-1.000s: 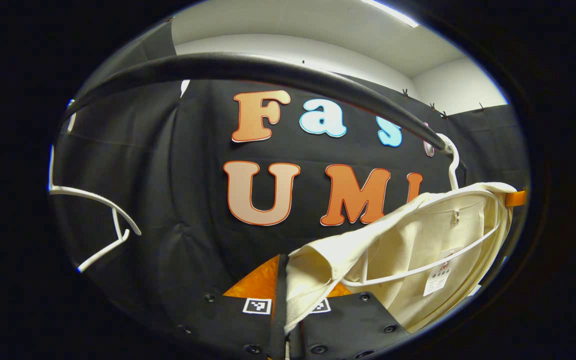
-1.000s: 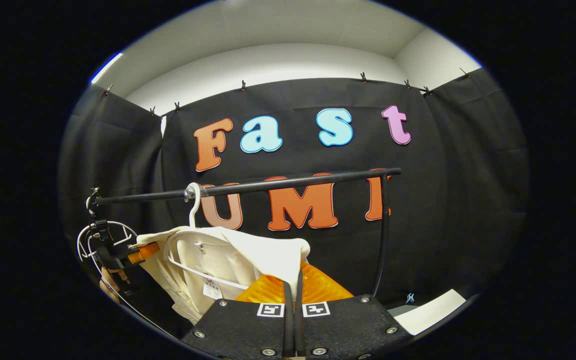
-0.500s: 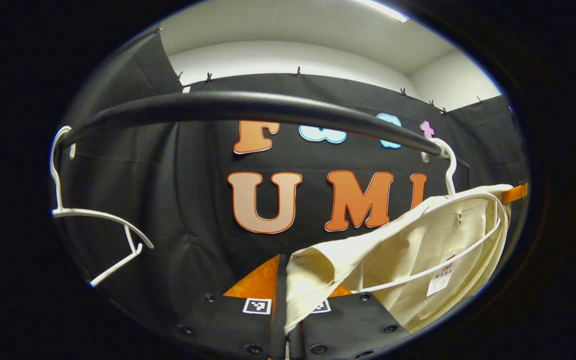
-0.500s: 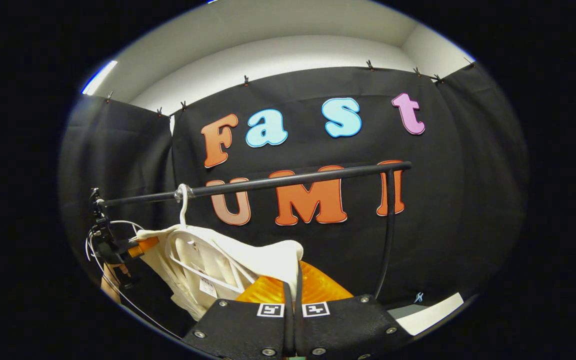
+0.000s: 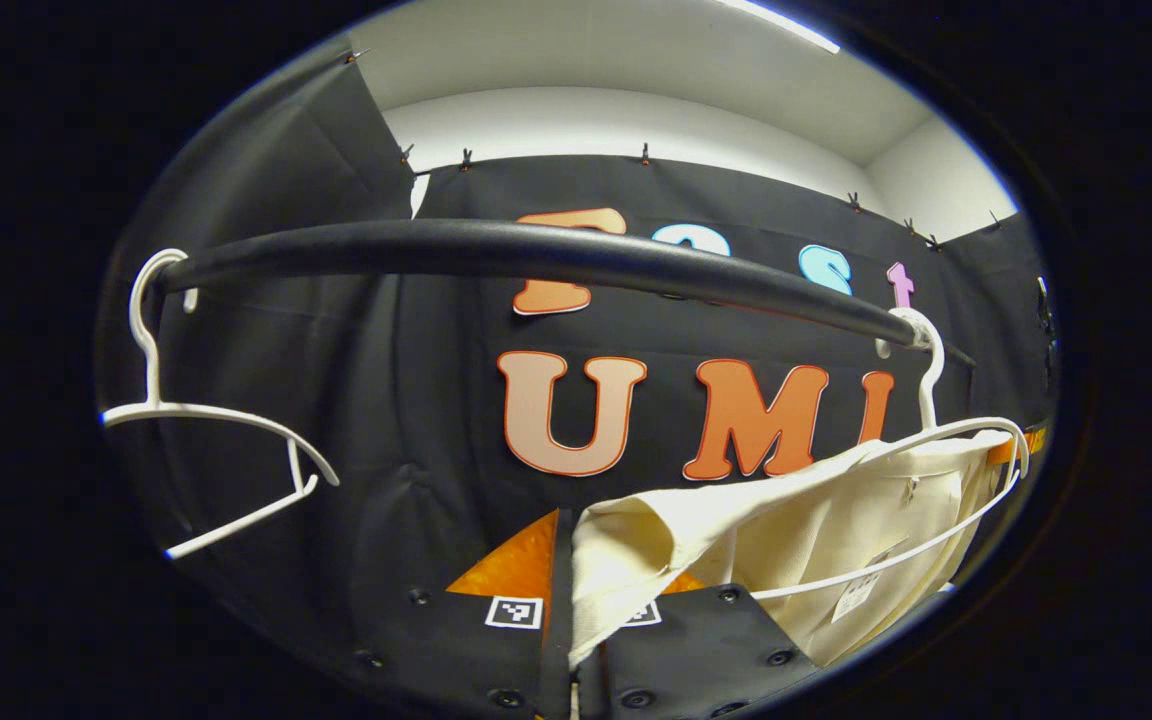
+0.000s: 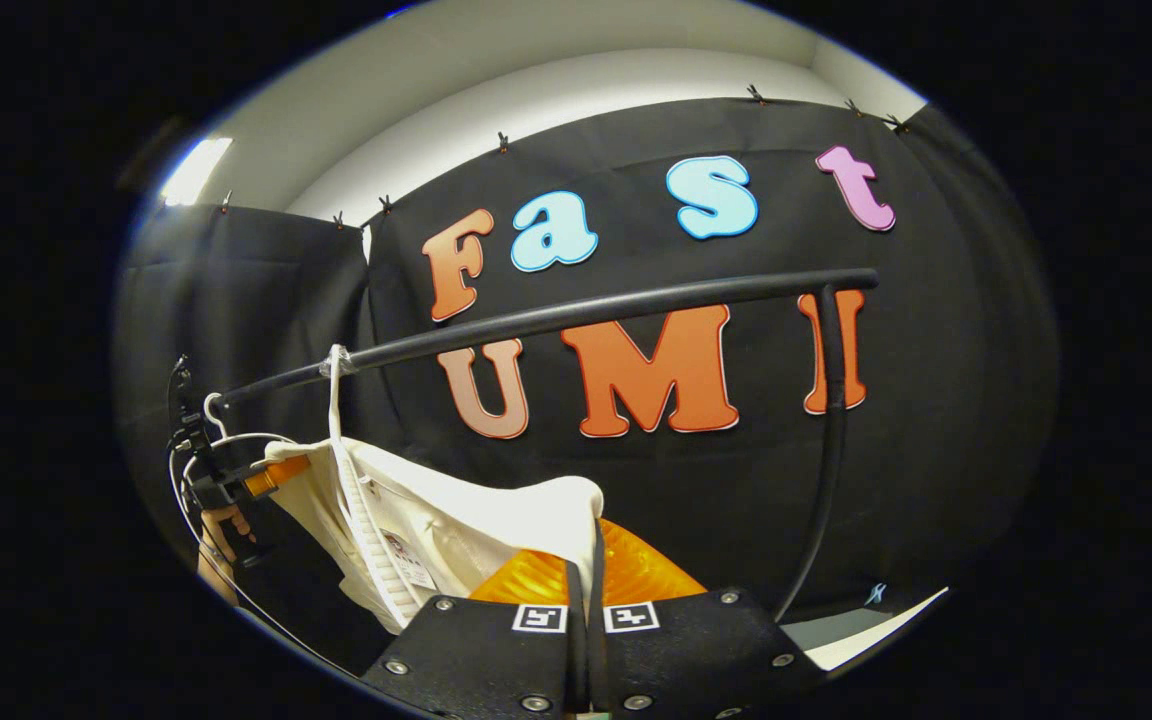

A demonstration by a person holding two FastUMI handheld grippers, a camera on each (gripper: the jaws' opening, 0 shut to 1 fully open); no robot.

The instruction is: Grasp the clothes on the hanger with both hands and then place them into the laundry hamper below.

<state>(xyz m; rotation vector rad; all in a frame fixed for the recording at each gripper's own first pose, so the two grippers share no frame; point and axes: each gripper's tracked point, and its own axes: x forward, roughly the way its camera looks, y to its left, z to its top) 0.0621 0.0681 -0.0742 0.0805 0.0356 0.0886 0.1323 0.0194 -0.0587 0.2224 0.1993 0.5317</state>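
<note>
A cream garment (image 5: 836, 510) hangs from a white hanger (image 5: 956, 432) on the black rail (image 5: 536, 245). The hanger's top arm stands bare just above the cloth. My left gripper (image 5: 568, 540) is shut on the garment's near edge at the bottom of the left gripper view. In the right gripper view, my right gripper (image 6: 588, 545) is shut on the other end of the same garment (image 6: 456, 520), below the rail (image 6: 586, 315). The left gripper (image 6: 236, 482) and the hand (image 6: 221, 535) holding it sit at the garment's far left end.
An empty white hanger (image 5: 216, 420) hangs at the rail's left end. The rack's upright post (image 6: 826, 450) drops from the rail's right end. A pale strip of floor (image 6: 876, 625) lies at the lower right, against the black cloth wall.
The garment's shoulder has slipped below the hanger's top arm, which now shows bare. The rail sits lower in the left gripper view, and higher and larger in the right gripper view. Both grips hold.
</note>
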